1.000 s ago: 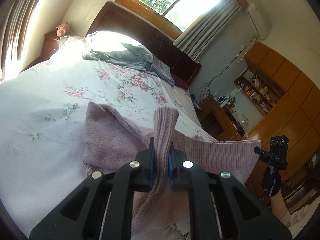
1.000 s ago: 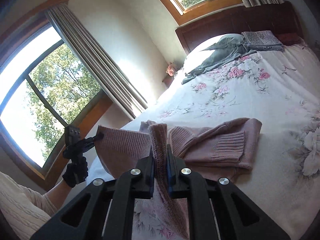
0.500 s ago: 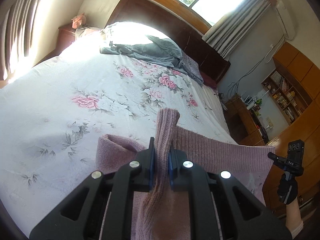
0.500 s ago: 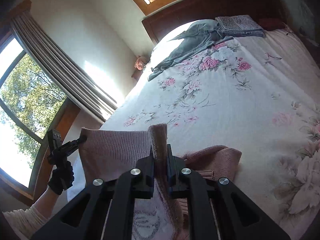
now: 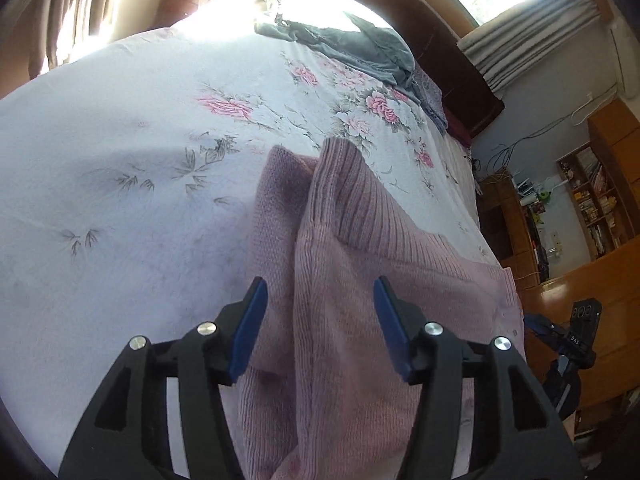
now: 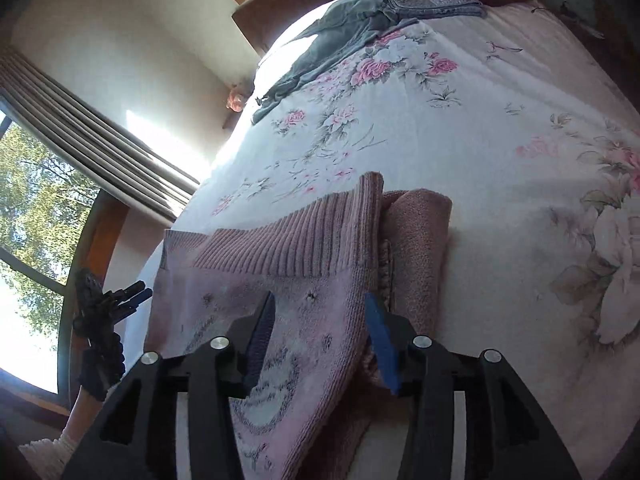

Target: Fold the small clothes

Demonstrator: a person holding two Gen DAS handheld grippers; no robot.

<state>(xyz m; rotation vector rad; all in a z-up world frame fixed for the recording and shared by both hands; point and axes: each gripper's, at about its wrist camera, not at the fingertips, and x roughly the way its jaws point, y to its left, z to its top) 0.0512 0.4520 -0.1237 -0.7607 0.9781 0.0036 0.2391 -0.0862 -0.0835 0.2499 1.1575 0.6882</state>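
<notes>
Both hand-held grippers, left (image 5: pixel 318 328) and right (image 6: pixel 318 338), gaped wide over the pink knitted sweater (image 5: pixel 360 320), folded across the floral-sheeted bed (image 5: pixel 120 160); grey garment (image 5: pixel 360 46) at 12 o'clock awaited.

Pink ribbed sweater (image 5: pixel 360 300), floral bedspread (image 5: pixel 120 160)

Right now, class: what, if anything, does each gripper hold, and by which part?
Nothing. Both the left gripper and the right gripper are open, jaws apart over the pink sweater.
</notes>
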